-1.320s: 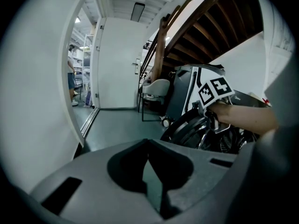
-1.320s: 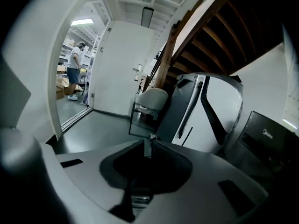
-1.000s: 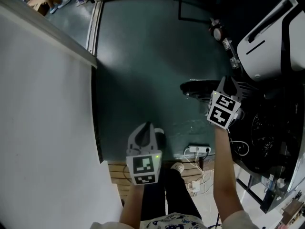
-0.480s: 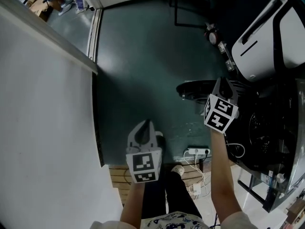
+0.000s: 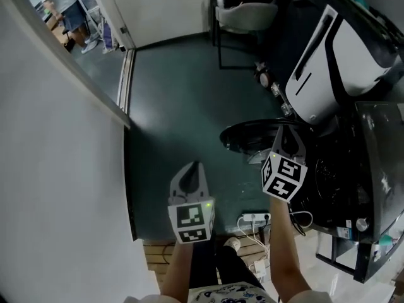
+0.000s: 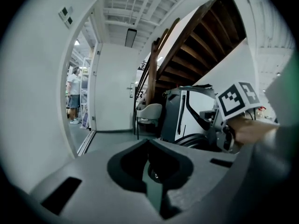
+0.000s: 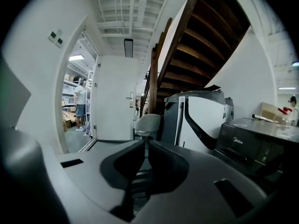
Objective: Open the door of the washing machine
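The dark washing machine (image 5: 353,169) stands at the right of the head view, with its round door (image 5: 249,134) swung out over the green floor. My right gripper (image 5: 287,130) hangs just above that door's near edge. Its jaws are closing, almost together, with nothing between them. In the right gripper view the right gripper (image 7: 145,143) points level into the room, and the machine's dark front (image 7: 257,148) lies to its right. My left gripper (image 5: 192,166) hovers over bare floor left of the door, shut and empty. The left gripper view shows the door (image 6: 198,141) beside the right gripper.
A white and black appliance (image 5: 328,62) stands behind the washing machine, under a wooden staircase (image 7: 205,45). A chair (image 5: 243,14) sits at the back. A white wall (image 5: 57,169) runs along the left. A power strip with cables (image 5: 255,219) lies by my feet. A person (image 6: 74,94) stands beyond the doorway.
Both grippers have risen. The right one has moved up and left along the door and rolled. The head view has tilted up, showing more of the room.
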Demonstrator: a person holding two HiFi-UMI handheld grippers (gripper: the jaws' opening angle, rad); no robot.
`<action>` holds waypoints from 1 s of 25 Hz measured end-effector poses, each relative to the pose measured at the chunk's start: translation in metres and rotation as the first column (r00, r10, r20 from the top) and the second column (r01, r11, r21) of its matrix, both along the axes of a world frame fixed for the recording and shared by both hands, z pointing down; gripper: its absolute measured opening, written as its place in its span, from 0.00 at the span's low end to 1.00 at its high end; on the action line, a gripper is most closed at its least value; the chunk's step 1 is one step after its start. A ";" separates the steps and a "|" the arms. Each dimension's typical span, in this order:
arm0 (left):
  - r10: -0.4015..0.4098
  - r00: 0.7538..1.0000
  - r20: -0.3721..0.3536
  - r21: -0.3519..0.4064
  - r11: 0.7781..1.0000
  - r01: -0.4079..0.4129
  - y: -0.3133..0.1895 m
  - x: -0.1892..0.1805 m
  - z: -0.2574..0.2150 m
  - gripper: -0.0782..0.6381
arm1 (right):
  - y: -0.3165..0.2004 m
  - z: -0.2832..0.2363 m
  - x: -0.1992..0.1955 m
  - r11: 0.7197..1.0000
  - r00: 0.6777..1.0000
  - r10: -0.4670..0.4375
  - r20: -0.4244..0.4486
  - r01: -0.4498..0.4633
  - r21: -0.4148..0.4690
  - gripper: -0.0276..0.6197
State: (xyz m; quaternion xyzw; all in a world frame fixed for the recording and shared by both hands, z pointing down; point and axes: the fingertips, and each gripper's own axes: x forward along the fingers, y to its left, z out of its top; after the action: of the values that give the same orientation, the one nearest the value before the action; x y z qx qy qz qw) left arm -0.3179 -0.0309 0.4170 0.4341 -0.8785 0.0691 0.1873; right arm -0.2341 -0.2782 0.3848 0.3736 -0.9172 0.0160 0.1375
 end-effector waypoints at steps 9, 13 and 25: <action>0.030 0.994 0.104 0.091 0.995 -0.039 -0.003 0.060 -0.086 0.11 | 0.037 -0.081 0.099 0.999 0.994 0.010 0.110 -0.013 0.032 0.09; 0.046 0.988 0.147 0.147 0.987 -0.068 -0.007 0.086 -0.127 0.11 | 0.050 -0.112 0.137 0.999 0.989 0.011 0.147 -0.018 0.046 0.09; 0.098 0.966 0.240 0.233 0.960 -0.155 -0.012 0.158 -0.207 0.11 | 0.089 -0.181 0.213 0.992 0.975 -0.010 0.222 -0.019 0.127 0.08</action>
State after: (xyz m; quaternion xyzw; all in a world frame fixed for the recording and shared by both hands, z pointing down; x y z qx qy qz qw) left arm -0.1600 -0.0433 0.2098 0.4992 -0.8659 0.0190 0.0254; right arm -0.0206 -0.1887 0.2040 0.3797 -0.9250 -0.0009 0.0100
